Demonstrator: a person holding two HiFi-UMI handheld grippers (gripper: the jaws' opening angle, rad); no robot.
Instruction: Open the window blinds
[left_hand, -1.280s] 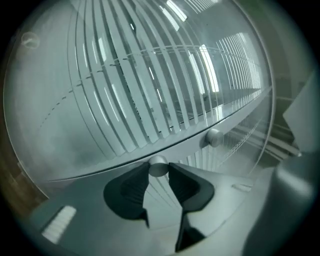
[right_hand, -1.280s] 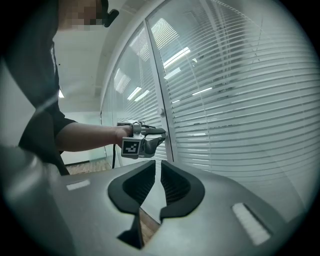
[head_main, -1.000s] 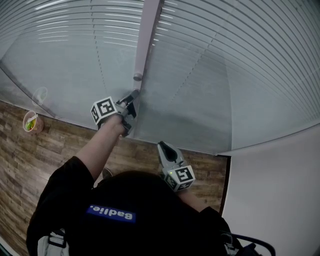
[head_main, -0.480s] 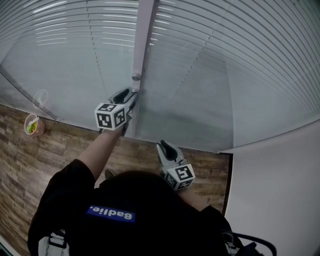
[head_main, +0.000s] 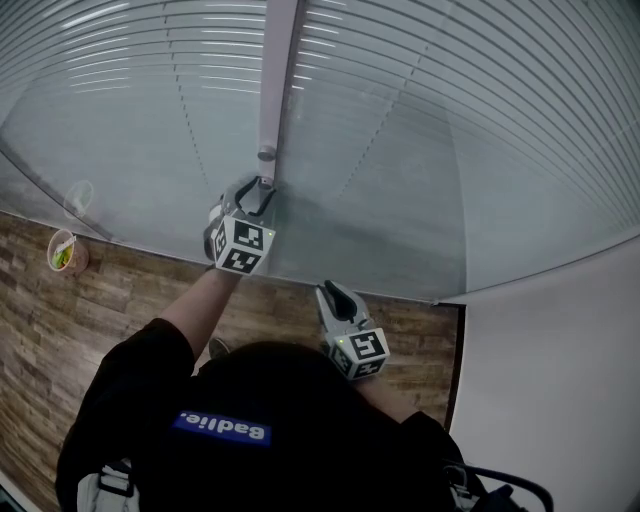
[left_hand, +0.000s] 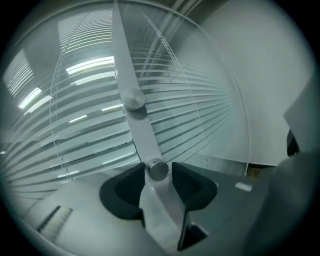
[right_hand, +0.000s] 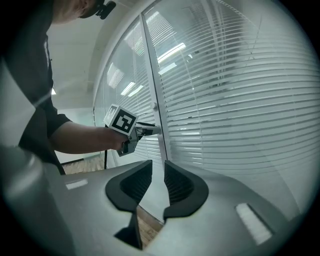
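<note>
Left gripper view: left hand-held gripper (left_hand: 157, 176) fairly wide, jaws just been closing, round end of the pale grey flat tilt wand (left_hand: 125, 65) between them, pads not pressing | head view: wand hangs against closed white slatted window blinds (head_main: 450, 130) | right hand-held gripper (head_main: 330, 293) narrow, empty, apart from blinds.

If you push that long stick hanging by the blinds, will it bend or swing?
The stick probably stays stiff: it runs straight in the head view. It would likely swing, since nothing ties its lower end to the blinds. Its smooth round end cap looks slippery, so it might slip when twisted.
</note>
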